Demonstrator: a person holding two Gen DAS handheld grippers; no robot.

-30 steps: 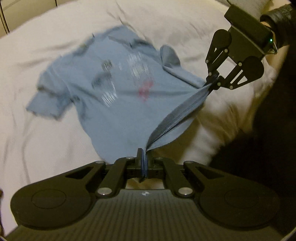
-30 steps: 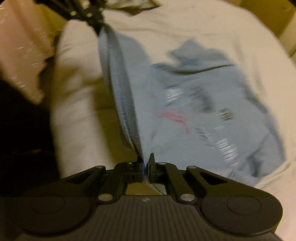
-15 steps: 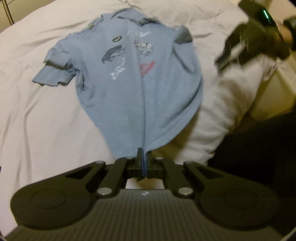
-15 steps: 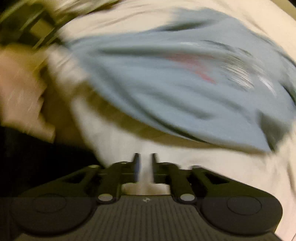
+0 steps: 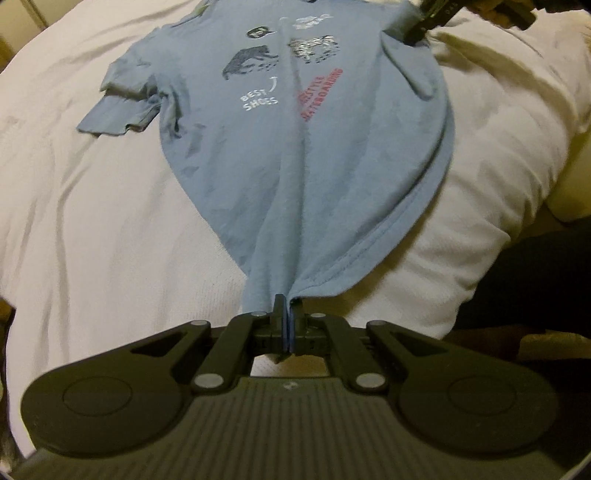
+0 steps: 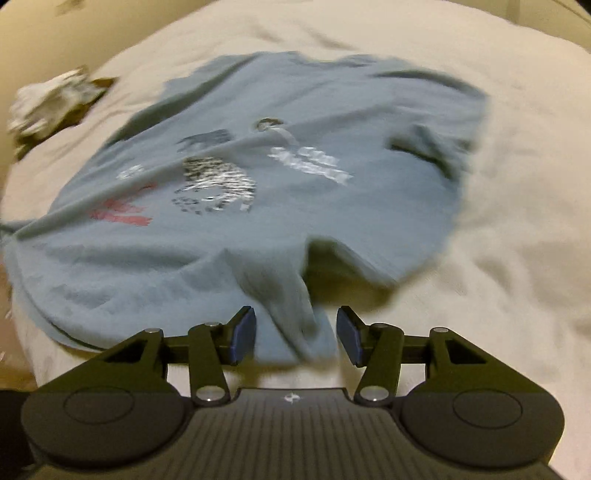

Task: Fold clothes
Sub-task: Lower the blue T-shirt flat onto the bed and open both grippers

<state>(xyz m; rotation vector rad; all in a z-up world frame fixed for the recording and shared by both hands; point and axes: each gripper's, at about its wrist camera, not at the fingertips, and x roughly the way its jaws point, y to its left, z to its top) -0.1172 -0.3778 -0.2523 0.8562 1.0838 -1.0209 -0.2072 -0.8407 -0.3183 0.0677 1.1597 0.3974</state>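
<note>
A light blue T-shirt (image 5: 295,166) with printed graphics lies front up on the white bed (image 5: 92,240). My left gripper (image 5: 287,306) is shut on its bottom hem, which is pulled to a point toward the camera. The right gripper (image 5: 417,29) shows at the top right, at the shirt's far sleeve (image 5: 410,62). In the right wrist view that gripper (image 6: 295,334) is open, and the bunched sleeve (image 6: 295,314) lies between its blue pads (image 6: 243,332) without being pinched. The shirt (image 6: 258,221) is motion-blurred there. The other sleeve (image 5: 118,114) lies folded at the left.
The bed's edge (image 5: 517,229) drops off at the right, with a dark area beyond it. A crumpled white and brown thing (image 6: 48,99) sits at the bed's far left edge in the right wrist view. Bare wrinkled sheet surrounds the shirt.
The right gripper let go of the hem, opened and moved up to the far sleeve. The shirt went from lifted and stretched to spread flat. The left gripper kept its hold.
</note>
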